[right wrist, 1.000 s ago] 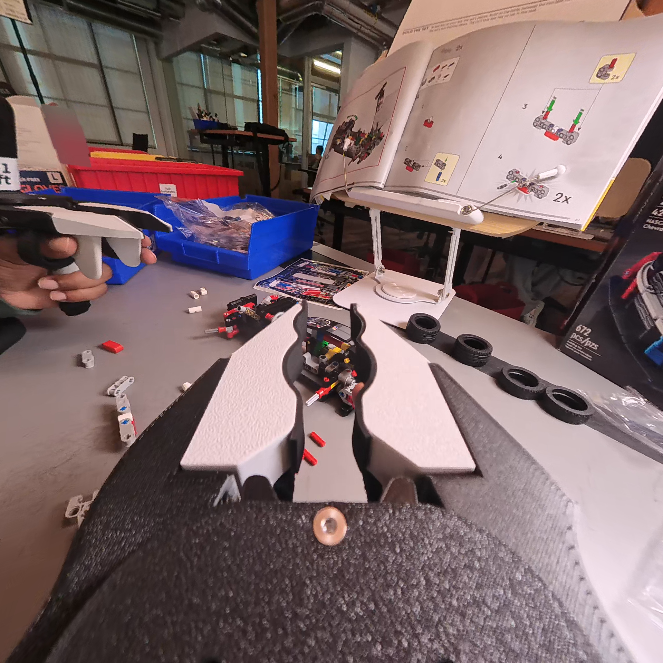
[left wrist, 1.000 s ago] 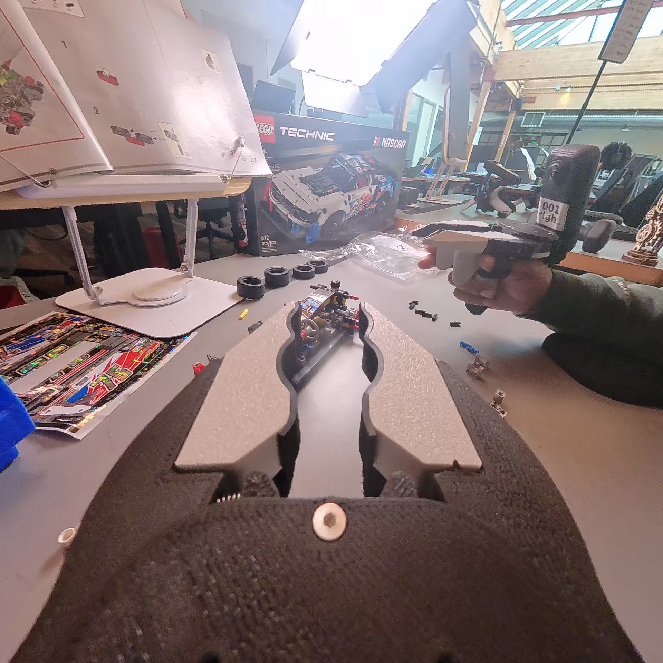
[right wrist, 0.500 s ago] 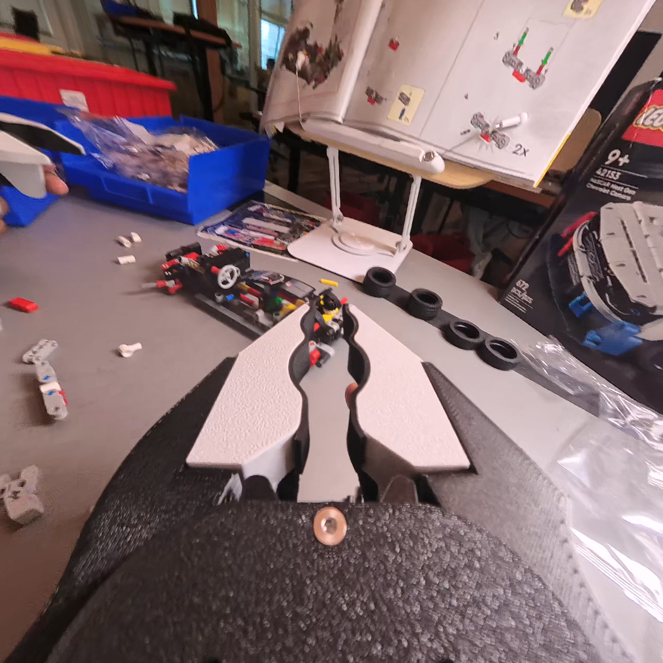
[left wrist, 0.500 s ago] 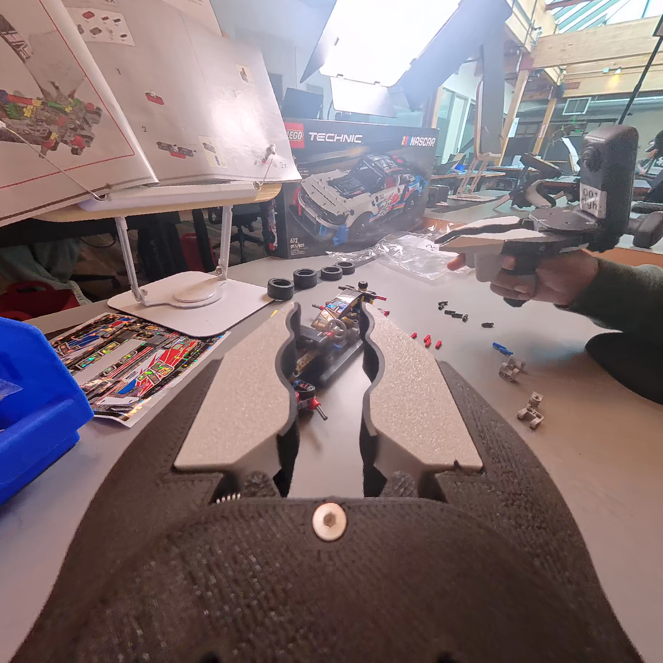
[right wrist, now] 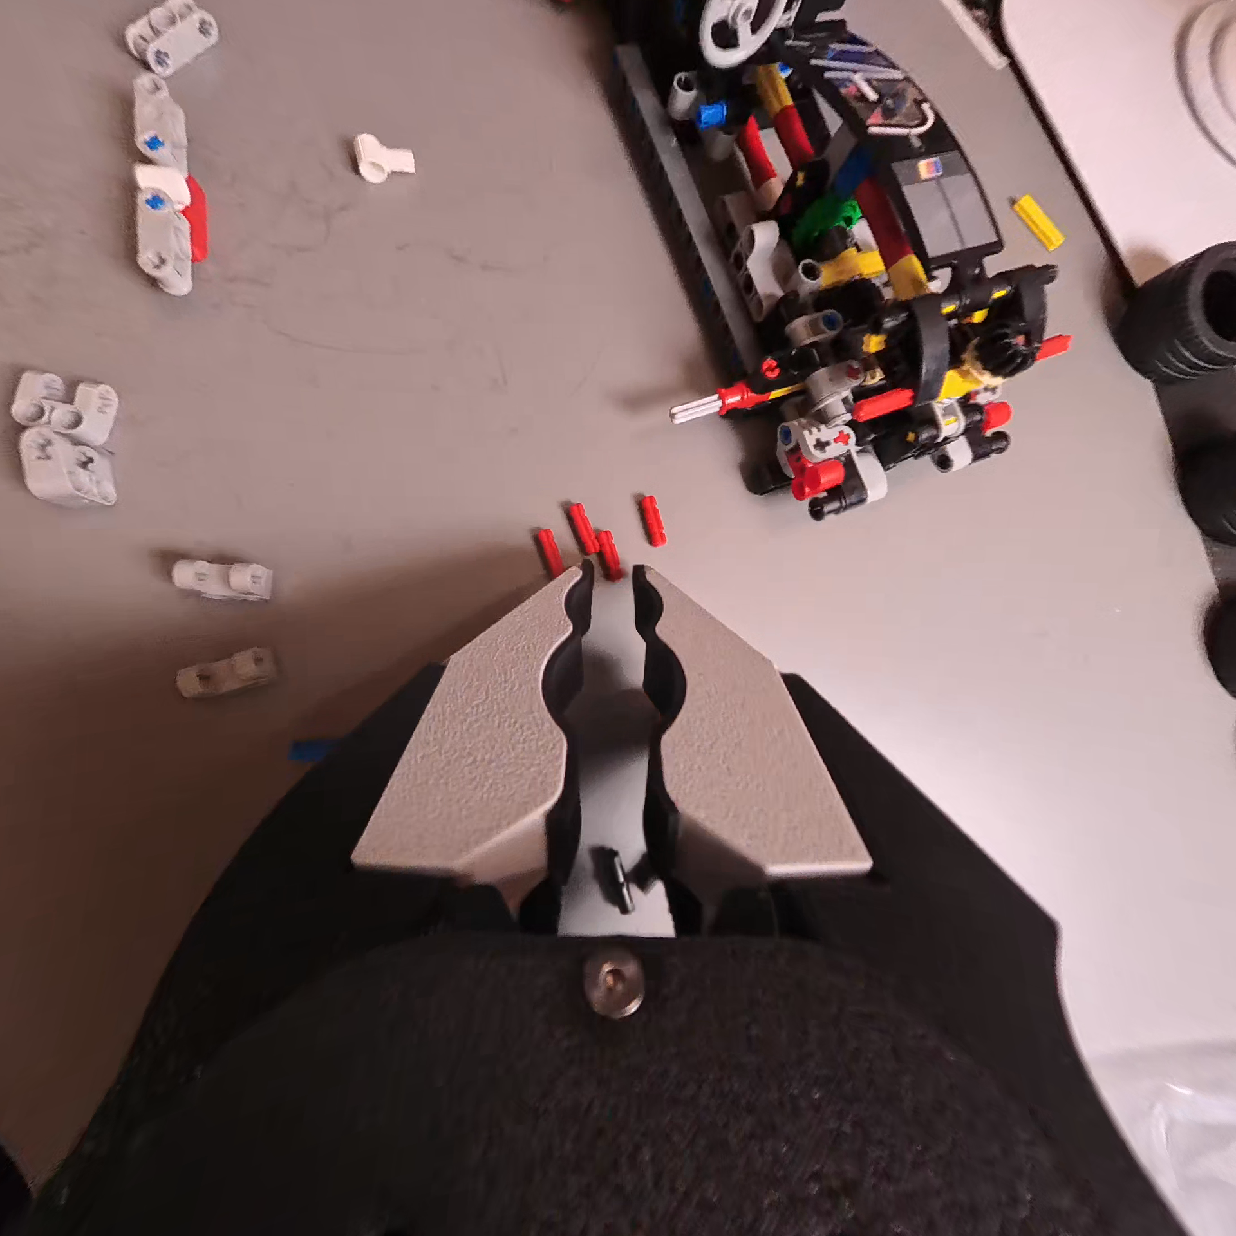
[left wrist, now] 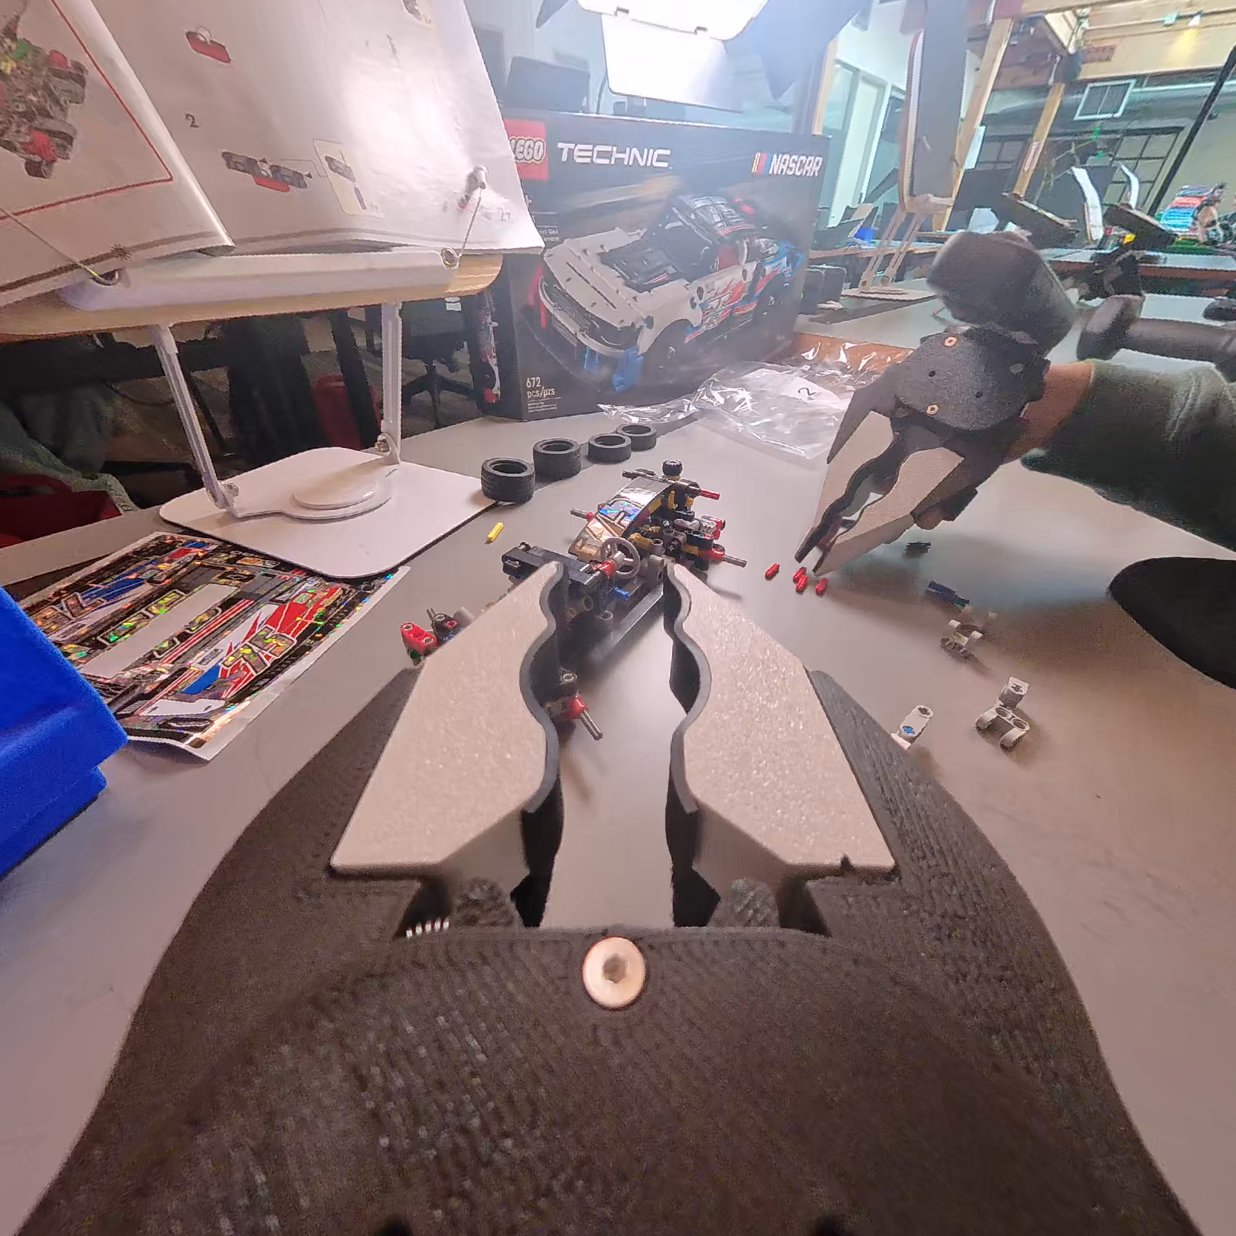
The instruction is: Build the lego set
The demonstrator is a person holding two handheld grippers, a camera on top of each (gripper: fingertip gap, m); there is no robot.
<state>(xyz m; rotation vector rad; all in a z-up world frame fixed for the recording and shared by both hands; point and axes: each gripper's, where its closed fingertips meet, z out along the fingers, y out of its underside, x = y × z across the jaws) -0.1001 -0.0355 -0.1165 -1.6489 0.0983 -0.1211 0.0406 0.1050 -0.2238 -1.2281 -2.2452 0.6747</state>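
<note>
Beside the part-built lego chassis [right wrist: 863, 281], on its near side, my right gripper [right wrist: 612, 572] points down at the grey table [right wrist: 401, 348] with its jaws parted a little, holding nothing. Its tips stand over a cluster of 4 red pins [right wrist: 588, 532]; 1 pin lies in the gap between the tips, and I cannot tell whether either tip touches it. Left of the chassis, grey connector pieces [right wrist: 63, 438] lie scattered. Right of it, a black tyre [right wrist: 1187, 318] sits on the table. My left gripper [left wrist: 608, 582] hangs low at the chassis' [left wrist: 629, 542] other end, jaws apart and empty. Behind the chassis, the set's box [left wrist: 662, 267] stands upright.
</note>
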